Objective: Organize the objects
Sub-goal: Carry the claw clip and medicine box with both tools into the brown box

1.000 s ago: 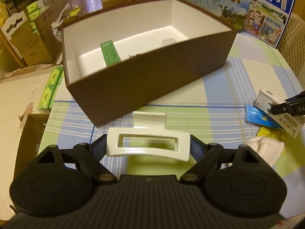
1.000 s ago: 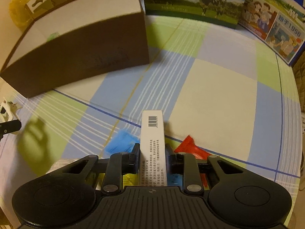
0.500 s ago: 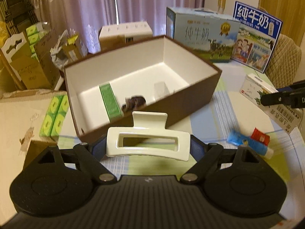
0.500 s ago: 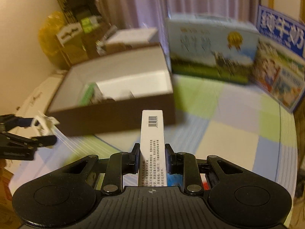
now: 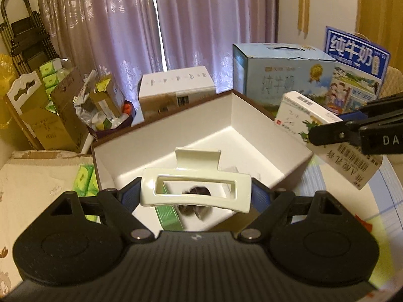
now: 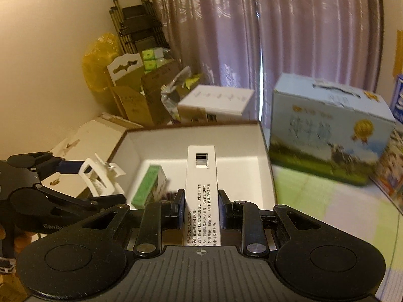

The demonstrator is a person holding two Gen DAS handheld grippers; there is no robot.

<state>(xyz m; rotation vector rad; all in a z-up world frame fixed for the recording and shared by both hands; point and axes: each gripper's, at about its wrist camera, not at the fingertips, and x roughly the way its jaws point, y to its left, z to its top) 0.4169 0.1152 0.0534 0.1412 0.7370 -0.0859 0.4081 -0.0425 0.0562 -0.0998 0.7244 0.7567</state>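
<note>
Left wrist view: you are holding the left hand-held gripper above the near edge of the brown box, pointing forward and slightly down. Its two fingers are spread wide and pressing on the two ends of one cream hair claw clip, a glossy rectangular plastic frame with a slot through it and a flat tab rising behind. The box has a dark brown outside and matte white inner walls. Inside it, below the clip, you are seeing one green carton and one dark, blurred item that cannot be identified. At the right, the right hand-held gripper is carrying one white medicine box tilted over the box's right rim. Two printed milk cartons are standing behind.

Right wrist view: you are holding the right hand-held gripper level, aimed into the open brown box. Its fingers are closed to a narrow gap on the two long sides of the medicine box, a slim white cardboard carton with a barcode near its far end and rows of black print. The green carton is lying on the box floor to the left. The left hand-held gripper, with the clip, is entering from the left edge. The checked tabletop is showing at the right.
</note>
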